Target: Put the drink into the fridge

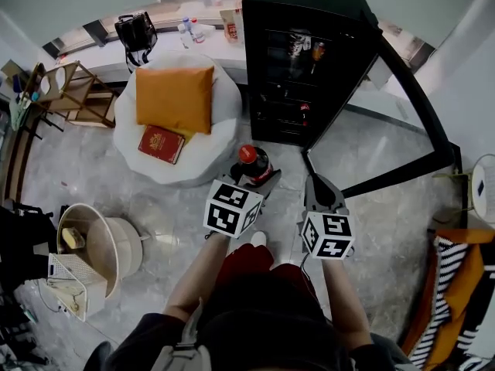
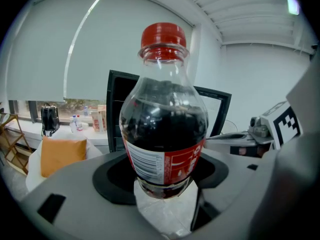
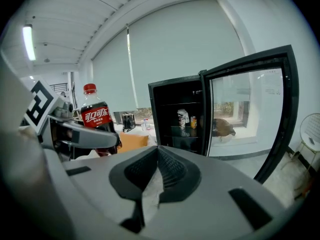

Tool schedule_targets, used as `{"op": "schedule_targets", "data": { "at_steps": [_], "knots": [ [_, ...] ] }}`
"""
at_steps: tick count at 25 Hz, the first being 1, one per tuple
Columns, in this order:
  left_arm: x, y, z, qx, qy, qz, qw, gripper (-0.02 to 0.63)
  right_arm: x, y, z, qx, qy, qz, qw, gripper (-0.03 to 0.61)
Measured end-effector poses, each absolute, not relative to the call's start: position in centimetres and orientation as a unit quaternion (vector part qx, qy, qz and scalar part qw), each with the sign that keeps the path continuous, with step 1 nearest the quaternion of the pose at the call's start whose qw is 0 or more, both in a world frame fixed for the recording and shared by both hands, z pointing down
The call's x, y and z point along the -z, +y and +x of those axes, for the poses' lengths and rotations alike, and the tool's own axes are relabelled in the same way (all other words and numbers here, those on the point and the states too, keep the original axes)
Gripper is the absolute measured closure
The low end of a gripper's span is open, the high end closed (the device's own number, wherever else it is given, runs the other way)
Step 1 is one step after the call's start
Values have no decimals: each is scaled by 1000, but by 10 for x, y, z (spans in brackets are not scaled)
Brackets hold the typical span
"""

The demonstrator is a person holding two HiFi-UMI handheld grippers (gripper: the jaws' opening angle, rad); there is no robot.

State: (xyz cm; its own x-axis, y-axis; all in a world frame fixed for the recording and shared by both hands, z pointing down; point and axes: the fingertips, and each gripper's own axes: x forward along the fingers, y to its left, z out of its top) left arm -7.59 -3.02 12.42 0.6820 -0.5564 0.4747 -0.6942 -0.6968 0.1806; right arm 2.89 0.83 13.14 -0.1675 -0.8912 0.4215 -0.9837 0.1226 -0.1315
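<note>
Marble floor (image 1: 371,207) spreads below. Cola bottle (image 2: 164,129) stands upright, clamped in the left claw (image 1: 255,178), above the floor before the open fridge (image 1: 309,60). Right claw (image 3: 157,151), just beside, has its jaws together, empty, facing the fridge.
</note>
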Motion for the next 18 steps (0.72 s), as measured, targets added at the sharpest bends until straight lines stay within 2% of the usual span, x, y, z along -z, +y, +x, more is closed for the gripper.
{"op": "schedule_targets", "data": {
  "at_steps": [18],
  "knots": [
    [-151,-111,-49,-206,-359,893,175,299,-162,-61,64,-205,-737,629,136,561]
  ]
}}
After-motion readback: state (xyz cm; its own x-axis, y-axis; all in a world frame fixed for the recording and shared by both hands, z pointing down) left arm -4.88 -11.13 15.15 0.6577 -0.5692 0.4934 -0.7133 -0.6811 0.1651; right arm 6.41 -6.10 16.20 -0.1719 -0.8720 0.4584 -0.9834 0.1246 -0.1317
